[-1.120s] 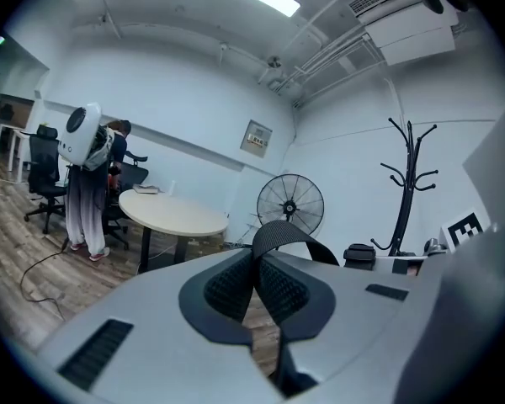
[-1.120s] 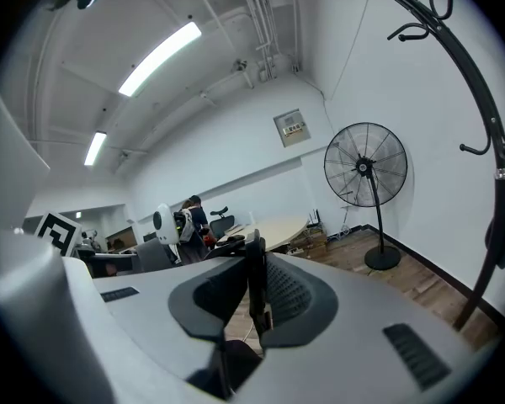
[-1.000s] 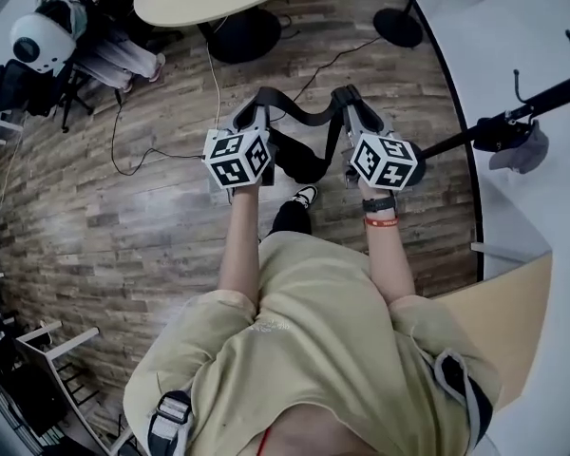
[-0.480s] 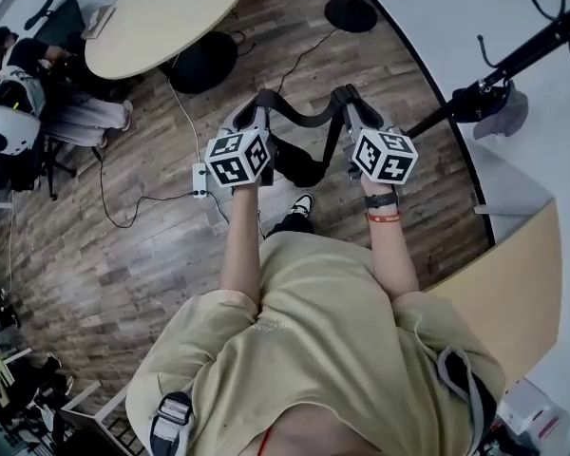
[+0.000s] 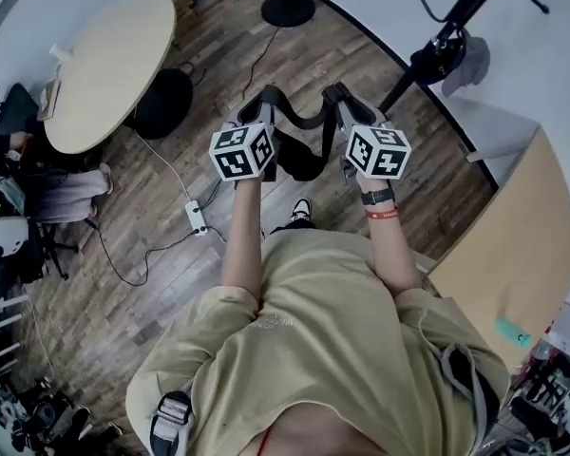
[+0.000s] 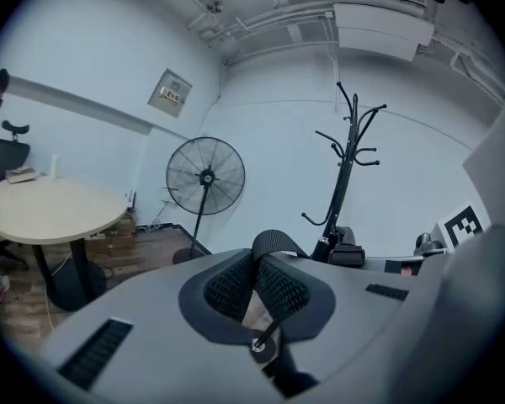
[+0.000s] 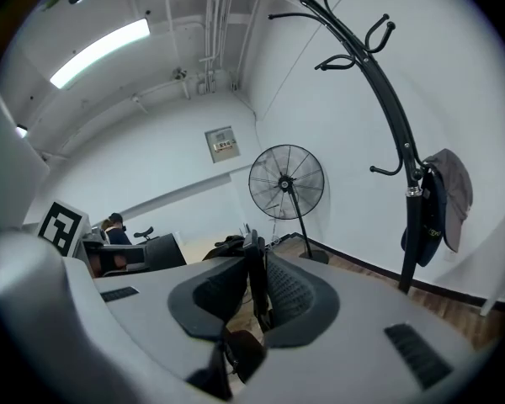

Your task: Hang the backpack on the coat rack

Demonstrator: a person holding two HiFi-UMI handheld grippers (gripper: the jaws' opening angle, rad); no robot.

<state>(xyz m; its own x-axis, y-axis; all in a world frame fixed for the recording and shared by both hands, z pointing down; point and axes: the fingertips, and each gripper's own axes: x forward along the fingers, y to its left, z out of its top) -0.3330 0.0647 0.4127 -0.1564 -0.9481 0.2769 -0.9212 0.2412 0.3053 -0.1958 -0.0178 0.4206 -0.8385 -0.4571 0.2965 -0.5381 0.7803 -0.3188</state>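
Observation:
The black backpack (image 5: 302, 162) hangs by its top strap (image 5: 304, 120), which is stretched between my two grippers in front of the person. My left gripper (image 5: 266, 100) is shut on the strap's left end, where the webbing (image 6: 269, 244) loops up out of the pads. On the strap's other end my right gripper (image 5: 338, 95) is shut, with the strap (image 7: 252, 278) standing on edge between its pads. The black coat rack (image 5: 448, 25) rises at the upper right, apart from both grippers. Its hooked top (image 7: 353, 36) shows in the right gripper view and its full pole (image 6: 343, 171) in the left gripper view.
A grey cap and a dark bag (image 5: 454, 57) hang low on the rack. A standing fan (image 6: 205, 178) is by the wall, its base (image 5: 287, 9) on the wood floor. A round table (image 5: 104, 65) lies left, a cable and power strip (image 5: 196, 218) below it. A wooden desk (image 5: 503, 245) stands at the right.
The whole view has swung: the coat rack has slid from the right edge toward the upper middle and stands closer, and the table has shifted left. Both grippers still hold the strap.

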